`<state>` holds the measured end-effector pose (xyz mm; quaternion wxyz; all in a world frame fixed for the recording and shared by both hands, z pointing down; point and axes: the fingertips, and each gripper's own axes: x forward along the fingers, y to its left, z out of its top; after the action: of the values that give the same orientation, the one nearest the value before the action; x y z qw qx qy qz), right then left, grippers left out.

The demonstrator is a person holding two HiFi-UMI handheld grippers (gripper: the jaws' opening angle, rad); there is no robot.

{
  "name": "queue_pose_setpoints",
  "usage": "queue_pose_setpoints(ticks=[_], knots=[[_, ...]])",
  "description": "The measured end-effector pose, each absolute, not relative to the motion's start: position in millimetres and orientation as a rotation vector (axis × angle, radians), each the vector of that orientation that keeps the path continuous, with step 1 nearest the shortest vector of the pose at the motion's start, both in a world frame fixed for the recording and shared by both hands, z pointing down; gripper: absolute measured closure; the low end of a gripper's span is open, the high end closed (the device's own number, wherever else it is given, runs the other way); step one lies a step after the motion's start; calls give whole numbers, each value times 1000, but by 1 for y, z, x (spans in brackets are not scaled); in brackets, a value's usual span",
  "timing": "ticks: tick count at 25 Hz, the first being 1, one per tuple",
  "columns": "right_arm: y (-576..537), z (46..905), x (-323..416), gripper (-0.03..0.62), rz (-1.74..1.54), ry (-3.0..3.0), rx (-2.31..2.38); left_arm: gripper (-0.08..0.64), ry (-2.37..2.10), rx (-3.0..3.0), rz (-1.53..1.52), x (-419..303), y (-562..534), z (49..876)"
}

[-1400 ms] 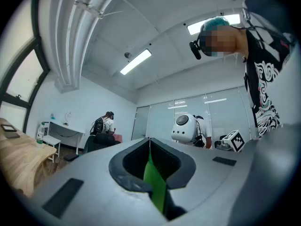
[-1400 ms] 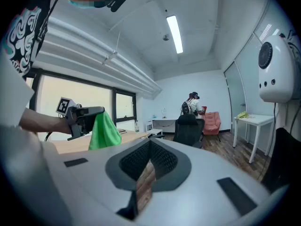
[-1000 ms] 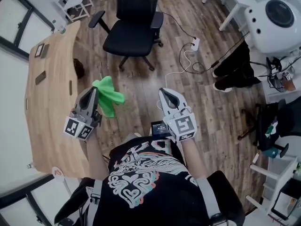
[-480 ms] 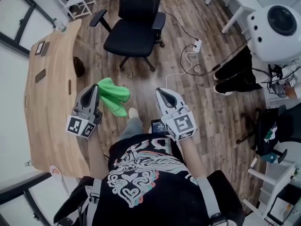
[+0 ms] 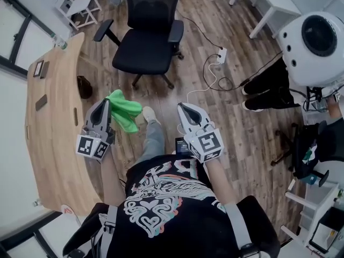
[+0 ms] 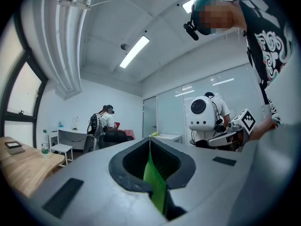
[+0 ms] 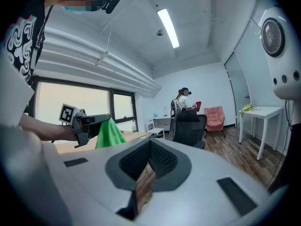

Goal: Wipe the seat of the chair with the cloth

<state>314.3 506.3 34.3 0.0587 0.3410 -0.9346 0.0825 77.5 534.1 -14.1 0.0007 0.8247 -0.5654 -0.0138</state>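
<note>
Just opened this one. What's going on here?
A person stands on a wood floor with a claw in each hand, facing a black office chair that is some way ahead. The left claw is shut on a green cloth, which hangs bunched beside its tip. The right claw is shut and empty. The cloth is well short of the seat, so no wiping has started.
</note>
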Motion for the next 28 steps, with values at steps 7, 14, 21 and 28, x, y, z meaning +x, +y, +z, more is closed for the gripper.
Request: queue_pose_setpoints(ticks=[7, 14, 21, 28], knots=[[418, 36, 274, 592, 224, -2808, 1063, 552, -1730, 2605, -17, 43, 434, 2], [296, 48, 236, 592, 248, -2728, 1168, 552, -1645, 2640, 15, -1, 296, 10], [172, 64, 168, 592, 270, -2688, 1193, 552, -1592, 2647, -10, -59, 176, 25], [91, 65, 127, 592, 279, -2703, 1229, 552, -1552, 2663, 18, -92, 87, 47]])
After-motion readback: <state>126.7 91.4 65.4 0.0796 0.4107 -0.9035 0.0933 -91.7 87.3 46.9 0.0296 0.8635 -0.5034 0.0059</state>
